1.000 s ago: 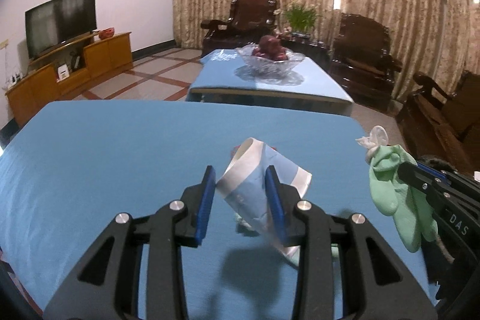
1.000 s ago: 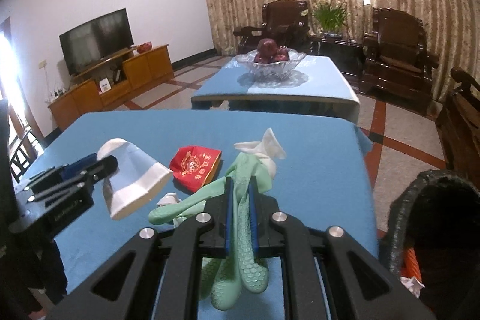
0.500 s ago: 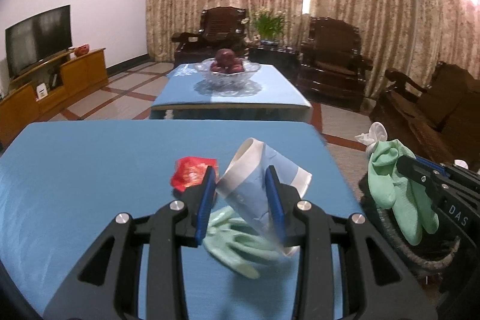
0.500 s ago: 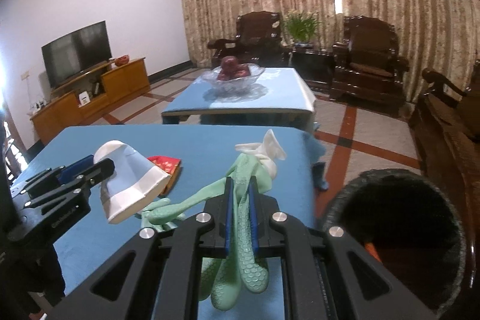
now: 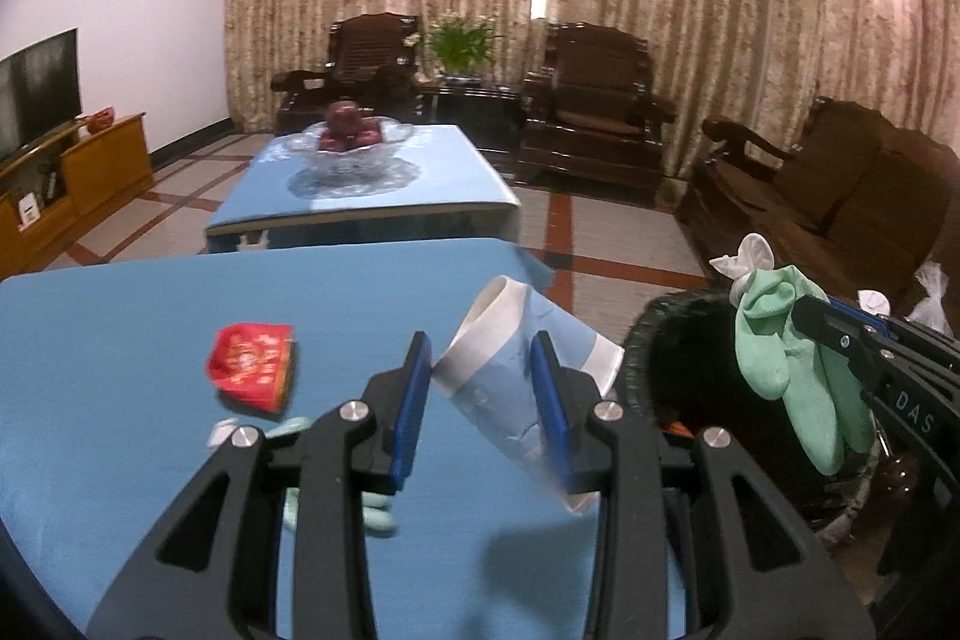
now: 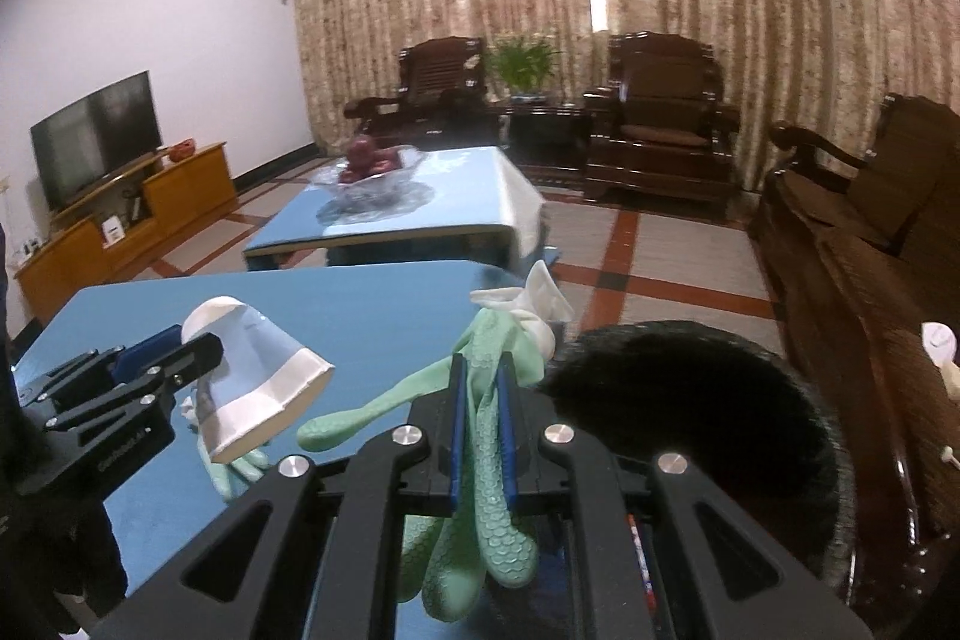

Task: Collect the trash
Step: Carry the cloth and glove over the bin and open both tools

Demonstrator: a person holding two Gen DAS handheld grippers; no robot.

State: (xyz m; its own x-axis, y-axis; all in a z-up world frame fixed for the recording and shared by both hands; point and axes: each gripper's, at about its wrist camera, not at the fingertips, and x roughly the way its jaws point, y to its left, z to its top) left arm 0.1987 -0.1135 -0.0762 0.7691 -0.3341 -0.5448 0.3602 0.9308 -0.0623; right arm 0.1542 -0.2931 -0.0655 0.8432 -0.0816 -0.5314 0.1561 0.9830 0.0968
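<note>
**Green glove and paper cup held by the bin**

Green glove (image 6: 480, 436) hangs pinched in your right claw (image 6: 480, 400), beside the black bin (image 6: 708, 400). Your left claw (image 5: 480, 388) pinches a blue paper cup (image 5: 516, 388) above the counter (image 5: 120, 340) edge. A red packet (image 5: 252, 367) and another glove (image 5: 375, 511) lie on the counter.

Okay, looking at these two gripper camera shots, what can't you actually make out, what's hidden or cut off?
- Trash bin contents: both views show a dark interior, only scraps visible.
- Second green glove on the table: left wrist view, mostly hidden behind the left gripper.
- Red packet print: too small and blurred to read.
- Paper cup inside: not visible in either view.
- Green glove in the right gripper: its cuff end is bunched together with something white.
</note>
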